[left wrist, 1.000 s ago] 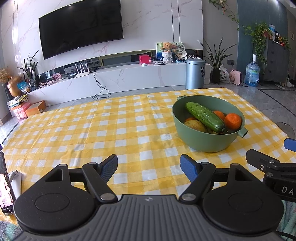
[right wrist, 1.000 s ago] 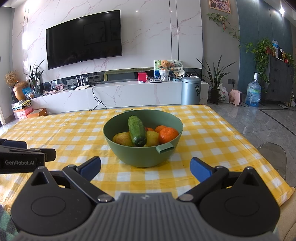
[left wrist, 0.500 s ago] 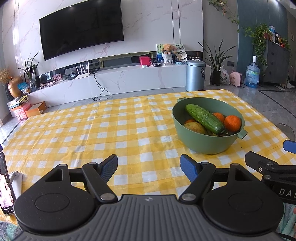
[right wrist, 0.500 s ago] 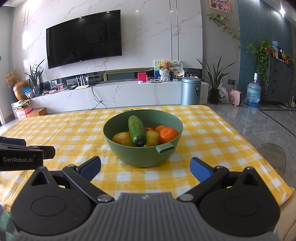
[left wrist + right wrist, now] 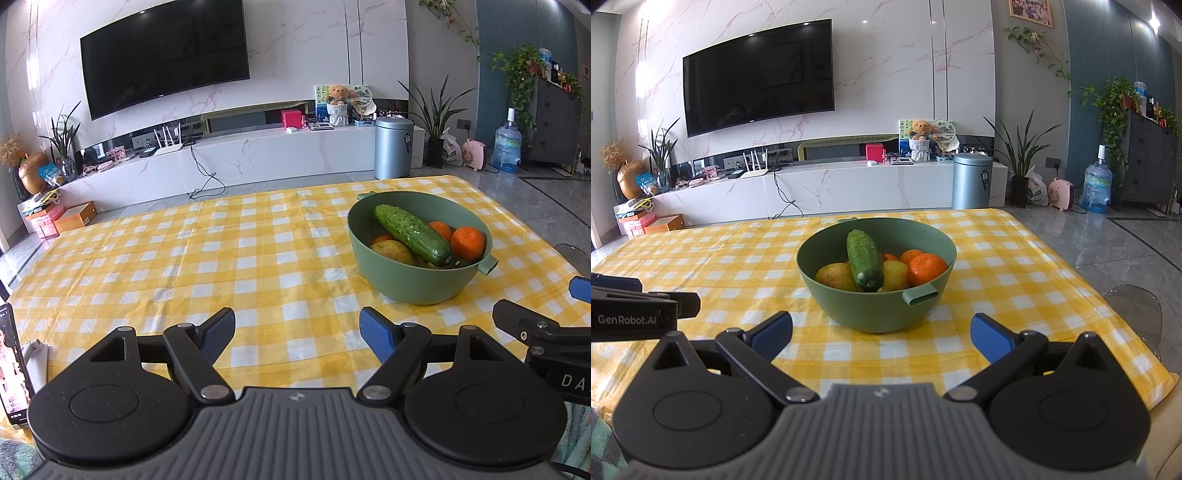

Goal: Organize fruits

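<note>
Both hand-held grippers, left (image 5: 297, 334) and right (image 5: 881, 336), hover agape and empty at the worktop's (image 5: 258, 266) near edge, facing the bowl (image 5: 875, 310), seemingly poised to pick fruit.

cucumber (image 5: 864, 260) hid part of the pears and oranges beneath it | right gripper (image 5: 554, 325) cut off at frame edge right of left claw | phone (image 5: 13, 365) cropped at left edge | bin label (image 5: 985, 180) too small to read
</note>
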Demonstrator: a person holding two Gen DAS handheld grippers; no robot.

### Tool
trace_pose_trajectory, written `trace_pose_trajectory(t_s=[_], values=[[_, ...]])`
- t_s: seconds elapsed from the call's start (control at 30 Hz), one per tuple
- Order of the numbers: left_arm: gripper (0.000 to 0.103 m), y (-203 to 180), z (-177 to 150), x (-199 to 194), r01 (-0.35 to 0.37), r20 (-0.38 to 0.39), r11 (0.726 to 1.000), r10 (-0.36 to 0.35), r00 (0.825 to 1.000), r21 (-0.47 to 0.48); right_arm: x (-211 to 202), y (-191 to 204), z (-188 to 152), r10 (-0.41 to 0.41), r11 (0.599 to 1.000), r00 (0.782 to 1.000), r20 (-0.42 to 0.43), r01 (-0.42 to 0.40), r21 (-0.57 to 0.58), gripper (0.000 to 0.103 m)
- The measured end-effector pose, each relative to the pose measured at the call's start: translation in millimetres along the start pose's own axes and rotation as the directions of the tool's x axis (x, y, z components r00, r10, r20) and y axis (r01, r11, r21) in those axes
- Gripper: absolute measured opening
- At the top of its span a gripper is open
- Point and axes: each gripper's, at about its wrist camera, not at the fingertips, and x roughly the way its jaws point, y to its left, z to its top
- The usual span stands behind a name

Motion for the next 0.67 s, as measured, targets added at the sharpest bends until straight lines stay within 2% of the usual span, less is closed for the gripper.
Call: trace_pose_trajectory(t_s=[0.67], values=[[0.09, 3.1, 0.3, -1.7, -0.001, -0.005, 1.0, 0.001, 1.0, -0.005, -0.1, -0.8, -0.4, -0.001, 1.0, 1.0, -0.002, 0.001, -0.002, 0.099]])
